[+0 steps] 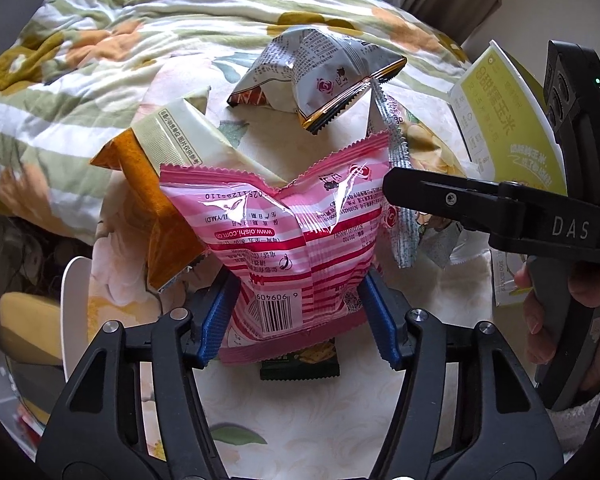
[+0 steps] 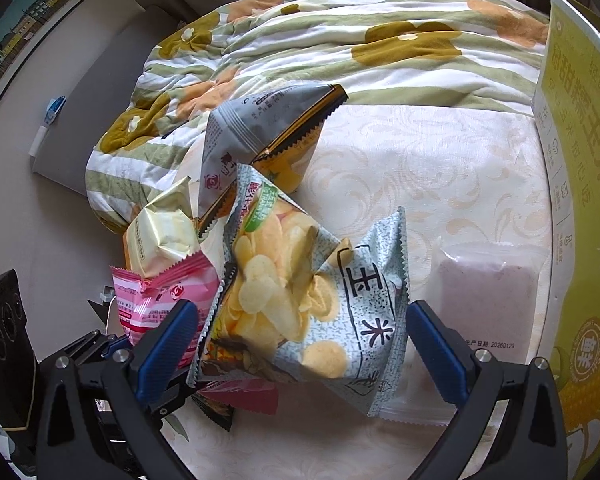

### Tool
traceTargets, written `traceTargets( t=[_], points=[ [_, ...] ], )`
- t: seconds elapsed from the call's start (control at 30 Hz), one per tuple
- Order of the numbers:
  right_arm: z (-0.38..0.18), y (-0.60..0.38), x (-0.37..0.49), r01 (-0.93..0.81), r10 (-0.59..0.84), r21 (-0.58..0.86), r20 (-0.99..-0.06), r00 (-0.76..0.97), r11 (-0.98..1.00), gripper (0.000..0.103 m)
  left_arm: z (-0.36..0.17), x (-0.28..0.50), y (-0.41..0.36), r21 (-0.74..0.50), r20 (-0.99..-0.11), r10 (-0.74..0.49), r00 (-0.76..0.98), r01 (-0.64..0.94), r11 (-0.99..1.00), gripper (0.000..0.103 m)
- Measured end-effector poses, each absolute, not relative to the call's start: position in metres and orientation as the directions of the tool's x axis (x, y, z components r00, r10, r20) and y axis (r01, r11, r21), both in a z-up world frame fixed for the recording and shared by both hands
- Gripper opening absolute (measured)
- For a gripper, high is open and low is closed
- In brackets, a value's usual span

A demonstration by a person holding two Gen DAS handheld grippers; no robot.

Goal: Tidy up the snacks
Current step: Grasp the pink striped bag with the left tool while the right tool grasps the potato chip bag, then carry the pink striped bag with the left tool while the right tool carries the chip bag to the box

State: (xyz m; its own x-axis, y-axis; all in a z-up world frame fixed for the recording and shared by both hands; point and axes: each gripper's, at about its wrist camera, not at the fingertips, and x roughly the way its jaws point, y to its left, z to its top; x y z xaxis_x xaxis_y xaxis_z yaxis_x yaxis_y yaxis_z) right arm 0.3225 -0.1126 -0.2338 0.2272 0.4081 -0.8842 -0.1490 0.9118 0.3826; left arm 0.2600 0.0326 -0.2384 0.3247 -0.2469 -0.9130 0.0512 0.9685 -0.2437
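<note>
My left gripper [image 1: 298, 316] is shut on a pink striped snack bag [image 1: 288, 236], pinching its lower part between the blue pads; the bag also shows in the right wrist view [image 2: 160, 296]. My right gripper [image 2: 300, 344] is open, its jaws standing either side of a grey-green chip bag [image 2: 300, 292] without pressing it. A grey bag [image 1: 320, 76] lies further back, also seen in the right wrist view [image 2: 256, 132]. A cream packet [image 1: 180, 136] and an orange packet [image 1: 156, 208] lie left of the pink bag. A small dark packet [image 1: 300, 364] lies under it.
A yellow-green cardboard box [image 2: 580, 184] stands at the right edge of the bed [image 2: 440, 184]. A clear pouch with pink contents [image 2: 488, 280] lies beside it. A flowered quilt [image 1: 100, 48] is bunched at the back. The bed's left edge drops to the floor.
</note>
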Motion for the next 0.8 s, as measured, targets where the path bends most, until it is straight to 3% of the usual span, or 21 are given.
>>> traceTargets(
  t=[0.3, 0.4, 0.53, 0.8],
  points=[
    [-0.242, -0.112, 0.328, -0.132, 0.410, 0.390, -0.889, 0.202, 0.911, 0.102, -0.237, 0.249, 0.035, -0.216, -0.922, -0.220, 0.317, 0.049, 0.975, 0.056],
    [-0.243, -0.111, 0.327, -0.133, 0.416, 0.396, -0.889, 0.193, 0.908, 0.087, -0.237, 0.248, 0.036, -0.222, -0.921, -0.226, 0.317, 0.048, 0.974, 0.056],
    [-0.240, -0.108, 0.323, -0.141, 0.397, 0.375, -0.895, 0.202, 0.916, 0.075, -0.236, 0.247, 0.037, -0.230, -0.918, -0.235, 0.318, 0.054, 0.972, 0.056],
    [-0.216, -0.113, 0.305, -0.130, 0.398, 0.377, -0.880, 0.260, 0.917, 0.072, -0.220, 0.239, 0.040, -0.245, -0.903, -0.259, 0.344, 0.083, 0.966, 0.056]
  ],
)
